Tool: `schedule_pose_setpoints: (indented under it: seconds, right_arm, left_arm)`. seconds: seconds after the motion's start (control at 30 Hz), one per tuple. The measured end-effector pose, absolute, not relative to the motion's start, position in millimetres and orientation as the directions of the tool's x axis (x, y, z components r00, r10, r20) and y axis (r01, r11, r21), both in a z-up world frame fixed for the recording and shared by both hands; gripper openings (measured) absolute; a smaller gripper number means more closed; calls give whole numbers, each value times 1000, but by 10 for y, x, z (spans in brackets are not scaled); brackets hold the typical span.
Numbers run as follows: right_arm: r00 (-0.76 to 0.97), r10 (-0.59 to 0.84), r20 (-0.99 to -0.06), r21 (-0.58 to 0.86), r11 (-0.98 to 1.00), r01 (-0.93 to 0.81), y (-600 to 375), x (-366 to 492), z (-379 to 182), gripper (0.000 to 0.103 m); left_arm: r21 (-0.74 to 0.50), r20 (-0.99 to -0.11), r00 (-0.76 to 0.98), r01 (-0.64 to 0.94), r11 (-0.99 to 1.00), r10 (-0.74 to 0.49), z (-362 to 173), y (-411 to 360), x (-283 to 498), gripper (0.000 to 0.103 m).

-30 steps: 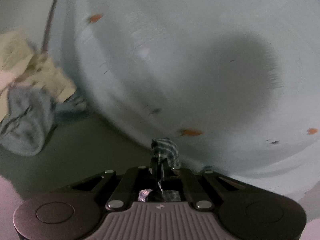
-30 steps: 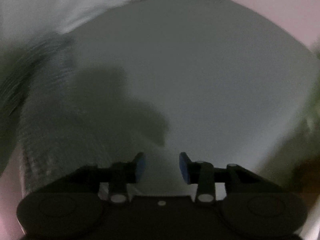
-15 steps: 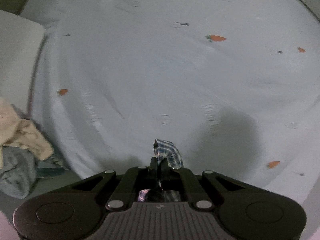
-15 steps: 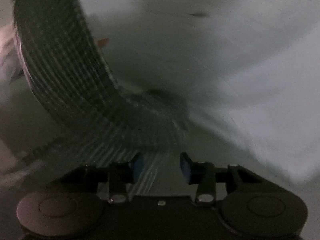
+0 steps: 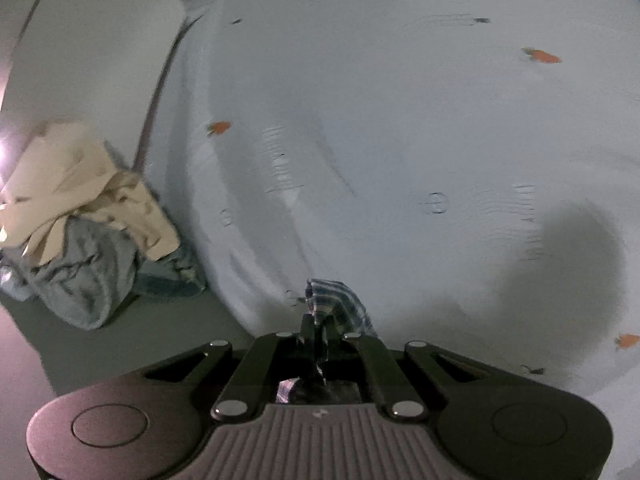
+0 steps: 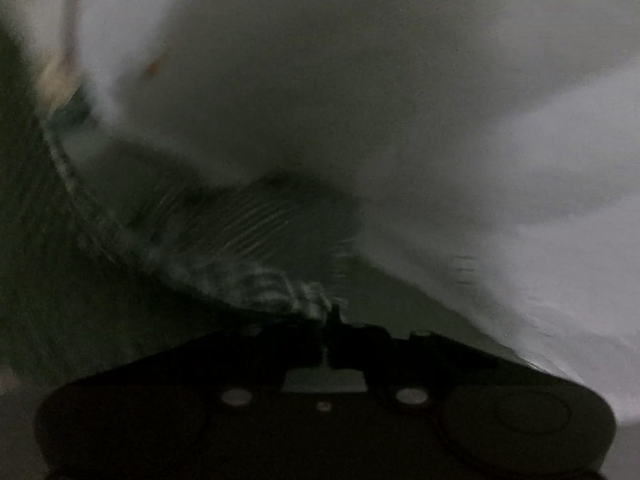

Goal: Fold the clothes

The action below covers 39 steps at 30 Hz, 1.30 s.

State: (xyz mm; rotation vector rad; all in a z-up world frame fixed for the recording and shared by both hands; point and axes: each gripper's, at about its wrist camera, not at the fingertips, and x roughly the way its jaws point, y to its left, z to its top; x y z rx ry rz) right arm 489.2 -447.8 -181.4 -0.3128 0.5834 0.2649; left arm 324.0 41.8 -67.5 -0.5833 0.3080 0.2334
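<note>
My left gripper (image 5: pixel 318 326) is shut on a corner of a blue-and-white checked garment (image 5: pixel 336 300), which sticks up between the fingers above the pale blue bed sheet (image 5: pixel 400 140). In the dark, blurred right wrist view, my right gripper (image 6: pixel 330 322) is shut on the edge of the same checked garment (image 6: pixel 256 276). The cloth runs up and to the left from the fingers, with more of it lying on the bed beyond.
The sheet has small orange carrot prints (image 5: pixel 542 56). A pile of cream and blue-grey clothes (image 5: pixel 80 232) lies at the left by the bed's edge. A white pillow (image 5: pixel 92 52) lies at the upper left.
My right gripper was open and has closed on the checked garment's edge. My left gripper has kept its hold, and its view swung across the bed to the right.
</note>
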Motion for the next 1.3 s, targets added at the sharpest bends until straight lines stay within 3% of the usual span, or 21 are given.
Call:
schedule_pose_setpoints:
  seconds: [0.07, 0.17, 0.2, 0.23, 0.27, 0.4, 0.53, 0.67, 0.77, 0.83, 1.0, 1.17, 1.3]
  right_arm:
    - [811, 134, -569, -176, 944, -279, -4617, 4991, -1660, 2]
    - [772, 59, -633, -256, 925, -281, -4554, 5330, -1707, 7]
    - [739, 18, -673, -289, 914, -285, -4497, 5461, -1814, 17]
    - [719, -37, -694, -325, 907, -267, -4446, 5573, -1930, 37]
    - [716, -96, -692, -356, 908, -222, -4409, 5641, -2042, 44]
    - [749, -129, -649, -288, 954, -85, -4433, 5397, -2123, 45]
    - [780, -107, -616, -165, 986, 5, -4366, 4666, -2017, 47]
    - [759, -21, -650, -23, 1000, 8, -4147, 4110, -2177, 46]
    - [725, 85, -683, 52, 996, -68, -3945, 3807, -2351, 31]
    - [665, 93, -741, 28, 994, -107, -3806, 3754, -2536, 23]
    - [637, 11, -771, -78, 991, -111, -3625, 3651, -2473, 24]
    - [646, 86, -759, -13, 989, -147, -3652, 2977, -2060, 27]
    - [548, 151, -822, 42, 977, -207, -3421, 2513, -2303, 25]
  left_arm:
    - [-525, -370, 922, -311, 792, 117, -783, 497, 3297, 2]
    - [-498, -422, 898, -347, 795, 127, -1011, 520, 3401, 2]
    - [-474, -445, 884, -367, 800, 142, -1107, 523, 3444, 2]
    - [-468, -471, 871, -381, 798, 140, -1217, 550, 3495, 2]
    - [-464, -496, 858, -393, 794, 134, -1329, 581, 3546, 2]
    - [-458, -571, 811, -443, 771, 127, -1684, 761, 3692, 2]
    - [-448, -577, 805, -453, 771, 138, -1755, 901, 3743, 2]
    - [-440, -570, 809, -445, 780, 141, -1704, 967, 3802, 2]
    - [-439, -562, 815, -437, 785, 139, -1671, 986, 3850, 2]
    - [-435, -556, 820, -425, 794, 134, -1631, 979, 3865, 2]
    - [-460, -510, 855, -367, 808, 98, -1410, 983, 3886, 2]
    - [-481, -453, 890, -287, 829, 46, -1176, 924, 3874, 2]
    - [-503, -416, 909, -232, 833, 2, -1102, 881, 3727, 2]
